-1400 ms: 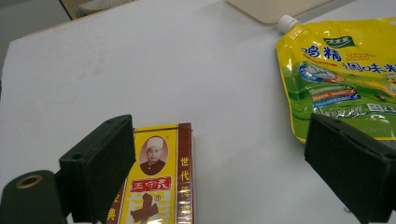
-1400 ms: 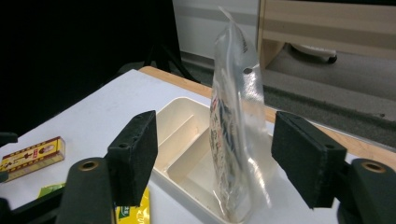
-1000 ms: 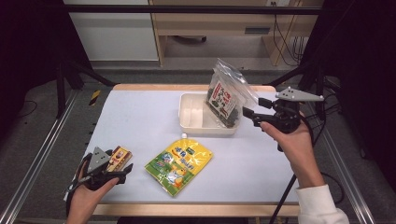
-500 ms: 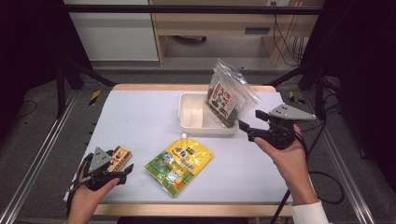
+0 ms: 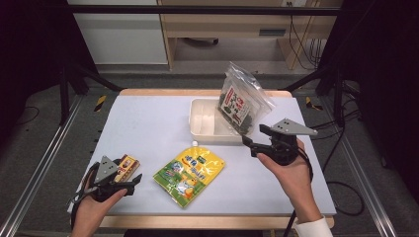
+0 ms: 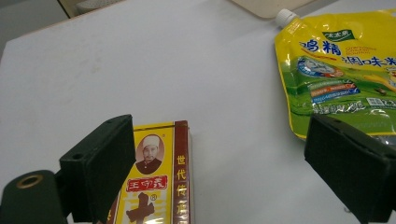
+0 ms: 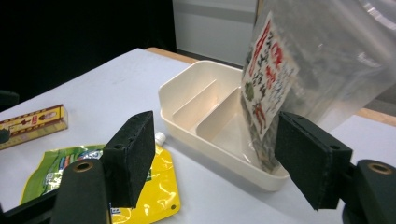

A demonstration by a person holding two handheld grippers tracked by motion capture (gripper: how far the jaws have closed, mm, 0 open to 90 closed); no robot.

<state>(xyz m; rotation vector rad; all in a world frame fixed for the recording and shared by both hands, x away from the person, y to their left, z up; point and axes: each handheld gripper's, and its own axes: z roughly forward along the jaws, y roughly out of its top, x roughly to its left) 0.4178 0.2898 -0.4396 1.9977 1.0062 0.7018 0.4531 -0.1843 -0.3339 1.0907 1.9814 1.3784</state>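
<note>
My right gripper [image 5: 248,143] jaws stand apart near the clear bag [image 5: 242,101] leaning in the tray [image 5: 200,123], my left gripper [image 5: 134,181] jaws apart over the box [image 5: 127,165].

A white counter [image 5: 148,123] with a wooden edge stands on a grey floor [image 5: 44,148]. Behind it is a wooden desk [image 5: 222,24] and a white cabinet [image 5: 118,39]. Black cables [image 5: 301,39] hang near the desk. Metal rails [image 5: 39,168] run along both sides. The room's sides are dark.
</note>
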